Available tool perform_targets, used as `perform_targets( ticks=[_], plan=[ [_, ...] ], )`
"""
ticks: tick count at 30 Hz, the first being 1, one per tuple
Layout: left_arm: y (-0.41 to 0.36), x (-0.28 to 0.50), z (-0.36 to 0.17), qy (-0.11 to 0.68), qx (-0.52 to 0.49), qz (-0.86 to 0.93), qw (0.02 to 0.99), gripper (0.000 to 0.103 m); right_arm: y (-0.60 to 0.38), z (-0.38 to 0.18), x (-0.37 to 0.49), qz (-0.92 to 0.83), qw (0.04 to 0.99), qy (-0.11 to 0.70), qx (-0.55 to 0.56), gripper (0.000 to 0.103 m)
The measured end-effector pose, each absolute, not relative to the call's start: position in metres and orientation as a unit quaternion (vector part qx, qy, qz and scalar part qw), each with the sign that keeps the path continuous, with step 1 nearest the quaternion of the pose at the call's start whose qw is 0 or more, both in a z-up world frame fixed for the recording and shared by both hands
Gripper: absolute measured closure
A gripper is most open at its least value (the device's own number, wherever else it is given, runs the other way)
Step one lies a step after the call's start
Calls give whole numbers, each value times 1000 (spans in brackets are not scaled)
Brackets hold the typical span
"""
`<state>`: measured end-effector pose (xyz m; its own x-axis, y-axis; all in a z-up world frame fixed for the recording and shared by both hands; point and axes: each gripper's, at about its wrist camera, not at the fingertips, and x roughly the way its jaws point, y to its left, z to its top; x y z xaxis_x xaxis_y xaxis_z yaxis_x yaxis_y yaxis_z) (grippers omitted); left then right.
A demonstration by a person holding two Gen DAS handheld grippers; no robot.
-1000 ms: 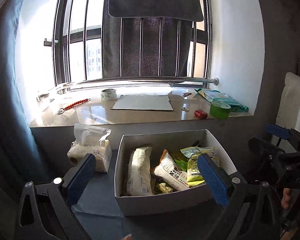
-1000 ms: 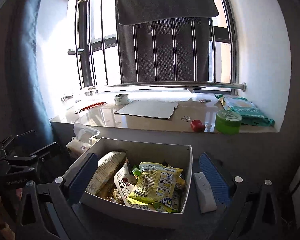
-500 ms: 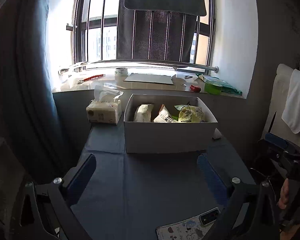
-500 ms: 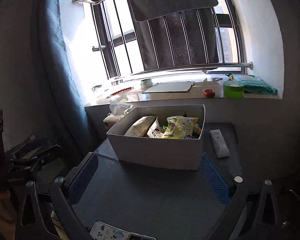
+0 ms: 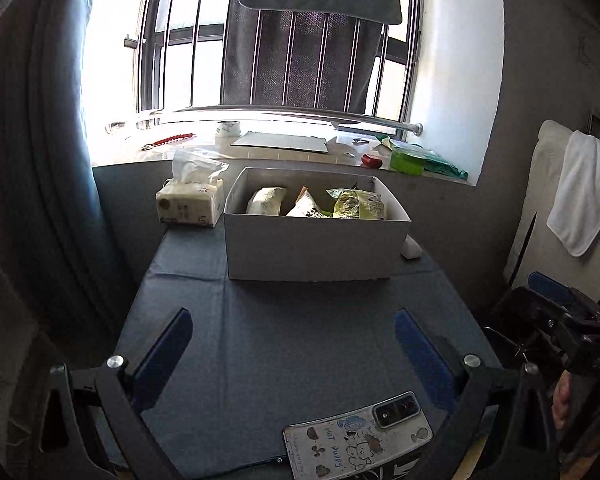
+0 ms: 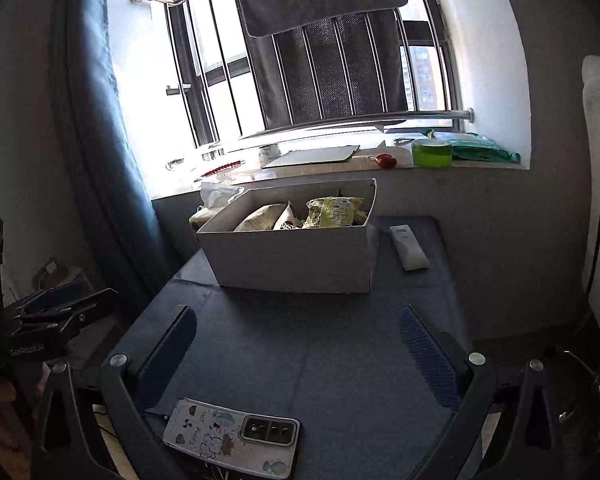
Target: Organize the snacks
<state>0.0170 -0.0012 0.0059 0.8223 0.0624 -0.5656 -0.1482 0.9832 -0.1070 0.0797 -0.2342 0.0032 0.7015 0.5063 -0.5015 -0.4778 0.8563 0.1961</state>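
The left gripper [image 5: 292, 344] and the right gripper [image 6: 296, 344] both hang with fingers spread wide and nothing between them, above the near part of the desk [image 5: 300, 320]. A phone [image 5: 358, 438] lies at the near edge, just below the fingers of both. A likely mishap is a finger catching the phone on any low move and nudging it off that edge. Reaching forward, a finger could also strike the near wall of the box [image 5: 316, 248] and shove it toward the remote [image 6: 408, 248] beside its right wall, or toward the tissue pack [image 5: 190, 206] at its left. The snacks [image 5: 356, 204] sit inside the box at the far end of the desk, well apart from both grippers.
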Motion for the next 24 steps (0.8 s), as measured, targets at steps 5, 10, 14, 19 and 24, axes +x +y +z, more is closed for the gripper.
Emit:
perform_targets(
  ticks=[5, 10, 14, 19, 24],
  plan=[
    [-2, 19, 6, 293, -67, 60, 952, 0, -233, 3, 79, 274, 920, 280, 26, 0],
    [-5, 21, 2, 296, -50, 72, 951, 0, -232, 3, 77, 276, 919, 280, 23, 0],
    [-7, 21, -1, 300, -51, 68, 950, 0, -232, 2, 78, 281, 917, 283, 24, 0],
    [-9, 22, -2, 303, -46, 70, 949, 0, -229, 1, 77, 280, 916, 285, 16, 0],
    [-10, 22, -2, 302, -47, 66, 950, 0, -227, 1, 74, 275, 920, 281, 6, 0]
  ],
)
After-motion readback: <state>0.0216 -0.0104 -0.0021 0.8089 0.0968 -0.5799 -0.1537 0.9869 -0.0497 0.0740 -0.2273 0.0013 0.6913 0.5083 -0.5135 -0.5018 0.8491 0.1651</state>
